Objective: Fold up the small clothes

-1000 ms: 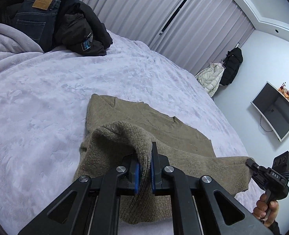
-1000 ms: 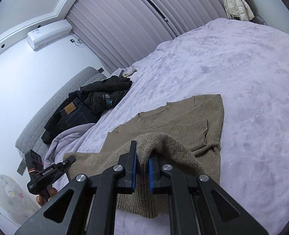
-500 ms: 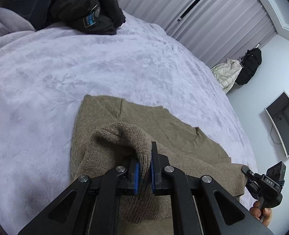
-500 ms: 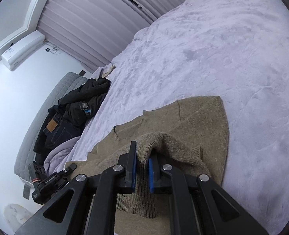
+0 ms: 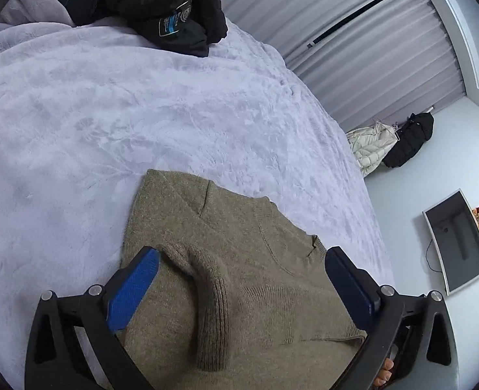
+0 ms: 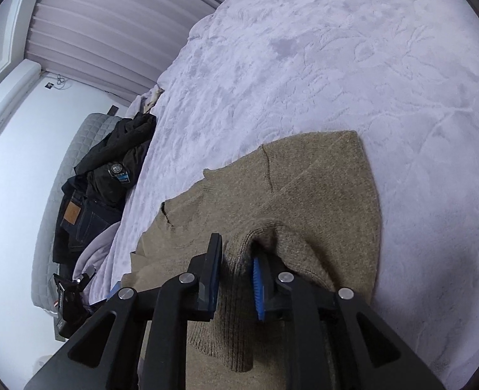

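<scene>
Jaws: left gripper (image 5: 241, 268) just opened wide, hem lying loose between | right gripper (image 6: 236, 261) just parting, hem in gap, grip unclear | bed (image 5: 109, 113) under sweater (image 5: 239, 227), folded, near edge | dark clothes pile (image 5: 161, 3) far

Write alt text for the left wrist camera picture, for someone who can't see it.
A wide-open left gripper, its jaws just opened, hovers over a folded brown sweater whose ribbed edge lies loose between the blue pads. The sweater rests on a pale purple bed; dark clothes are piled at the far end, before grey curtains.
</scene>
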Action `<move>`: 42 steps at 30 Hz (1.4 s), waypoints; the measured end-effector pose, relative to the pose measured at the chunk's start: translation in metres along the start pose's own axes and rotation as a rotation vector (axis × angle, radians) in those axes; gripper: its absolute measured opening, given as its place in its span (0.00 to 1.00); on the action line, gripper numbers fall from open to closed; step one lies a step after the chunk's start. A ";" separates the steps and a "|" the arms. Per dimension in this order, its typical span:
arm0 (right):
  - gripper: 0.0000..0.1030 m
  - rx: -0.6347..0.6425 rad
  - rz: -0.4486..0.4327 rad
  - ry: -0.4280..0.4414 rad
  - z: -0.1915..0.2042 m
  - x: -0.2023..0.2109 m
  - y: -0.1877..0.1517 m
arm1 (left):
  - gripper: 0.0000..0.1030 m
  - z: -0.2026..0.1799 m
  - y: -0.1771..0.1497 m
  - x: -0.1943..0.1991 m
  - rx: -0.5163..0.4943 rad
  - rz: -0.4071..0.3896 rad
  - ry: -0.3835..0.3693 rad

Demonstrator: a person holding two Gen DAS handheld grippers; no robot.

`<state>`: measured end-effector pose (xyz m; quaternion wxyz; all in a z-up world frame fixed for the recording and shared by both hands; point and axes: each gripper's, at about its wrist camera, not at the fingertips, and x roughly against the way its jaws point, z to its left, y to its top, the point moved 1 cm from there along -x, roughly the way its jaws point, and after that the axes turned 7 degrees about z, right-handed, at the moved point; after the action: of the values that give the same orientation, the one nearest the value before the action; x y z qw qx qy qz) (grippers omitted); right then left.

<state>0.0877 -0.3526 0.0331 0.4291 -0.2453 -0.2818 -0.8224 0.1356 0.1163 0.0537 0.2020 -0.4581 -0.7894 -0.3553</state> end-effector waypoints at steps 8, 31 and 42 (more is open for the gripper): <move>0.84 0.035 -0.157 -0.037 0.000 0.051 -0.028 | 1.00 -0.021 -0.065 0.003 -0.267 0.173 0.004; 0.09 0.103 -0.075 0.004 0.042 -0.015 0.014 | 0.16 -0.041 0.021 -0.083 -0.063 0.212 0.052; 0.70 0.021 -0.184 -0.037 0.022 -0.010 0.031 | 0.93 -0.011 0.033 -0.039 -0.009 0.059 0.034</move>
<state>0.1228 -0.3467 0.0507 0.3488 -0.2288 -0.3198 -0.8507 0.1838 0.0962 0.0484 0.2236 -0.4761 -0.7703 -0.3605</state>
